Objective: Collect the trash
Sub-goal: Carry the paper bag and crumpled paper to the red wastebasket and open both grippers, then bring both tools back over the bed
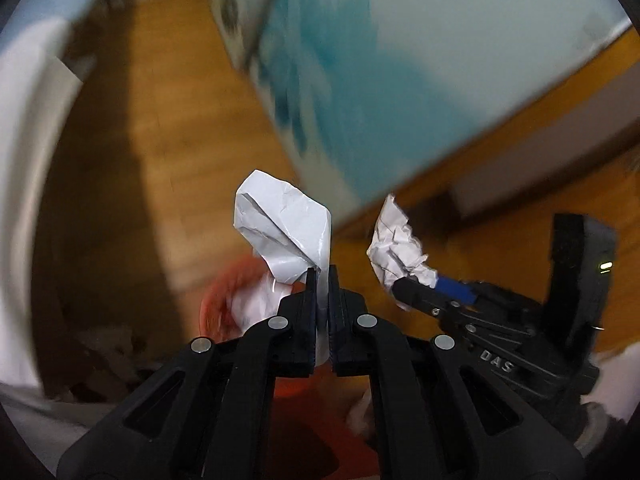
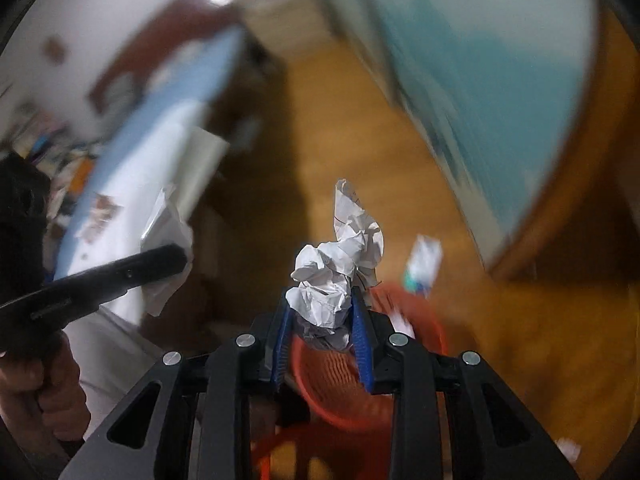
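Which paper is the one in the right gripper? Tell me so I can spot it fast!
Find the round orange mesh basket low on the wooden floor. Right above it, the right gripper, with blue pads, pinches a tightly crumpled white paper ball. The smoother folded white paper in the left gripper is flatter, while this one is scrunched, lumpy and has faint pen lines.

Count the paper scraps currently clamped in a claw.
2. A folded white sheet sits in the left claw; a crumpled paper wad sits in the right claw, above the red basket. Blur may hide loose scraps elsewhere.
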